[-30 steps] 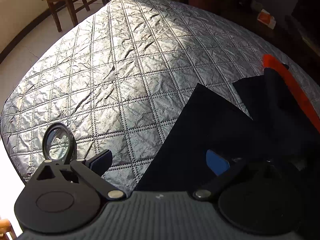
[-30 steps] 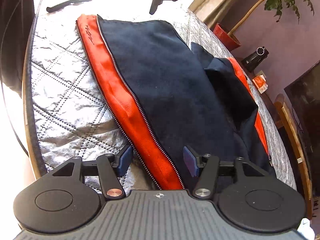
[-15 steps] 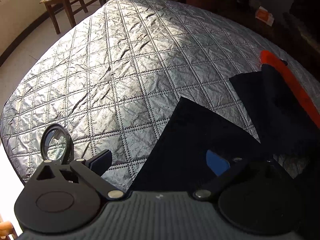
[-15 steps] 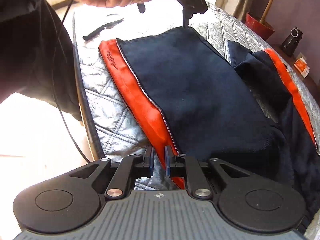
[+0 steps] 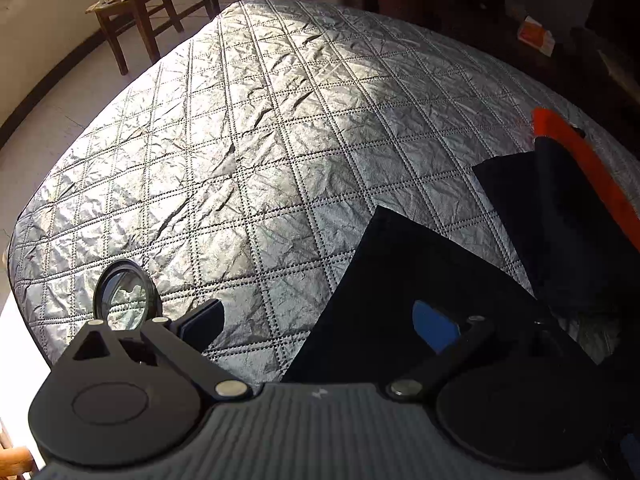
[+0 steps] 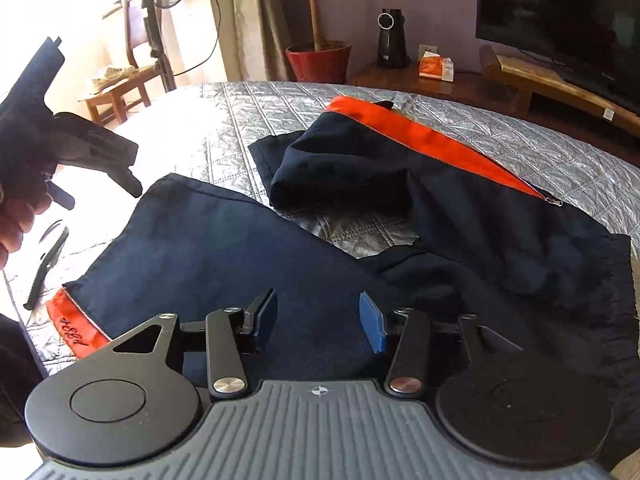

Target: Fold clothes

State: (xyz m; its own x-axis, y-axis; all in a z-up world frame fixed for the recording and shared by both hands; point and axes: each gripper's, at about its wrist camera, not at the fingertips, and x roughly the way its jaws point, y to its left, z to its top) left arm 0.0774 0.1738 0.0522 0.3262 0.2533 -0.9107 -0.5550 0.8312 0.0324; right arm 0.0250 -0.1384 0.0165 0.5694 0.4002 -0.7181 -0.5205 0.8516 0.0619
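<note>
Navy trousers point(image 6: 224, 248) with orange side stripes point(image 6: 424, 136) and zips lie spread on the silver quilted bedspread point(image 6: 240, 120). One leg runs under my right gripper point(image 6: 318, 320), which is open just above the navy cloth and holds nothing. The other leg is bunched further back. In the left wrist view the navy leg's end point(image 5: 404, 280) lies at lower right, reaching under the right finger of my left gripper point(image 5: 318, 322). That gripper is open and holds nothing. An orange stripe point(image 5: 592, 168) shows at the right edge.
A hand point(image 6: 18, 216) holds the left tool at the right wrist view's left edge. A black tool point(image 6: 46, 266) lies on the bed's near left. Beyond the bed stand a red pot point(image 6: 318, 62), a TV point(image 6: 560, 20) and a stool point(image 5: 132, 4).
My right gripper, shut on the orange hem half a second ago, has let go and opened. It now faces across the trousers. The left view has barely shifted.
</note>
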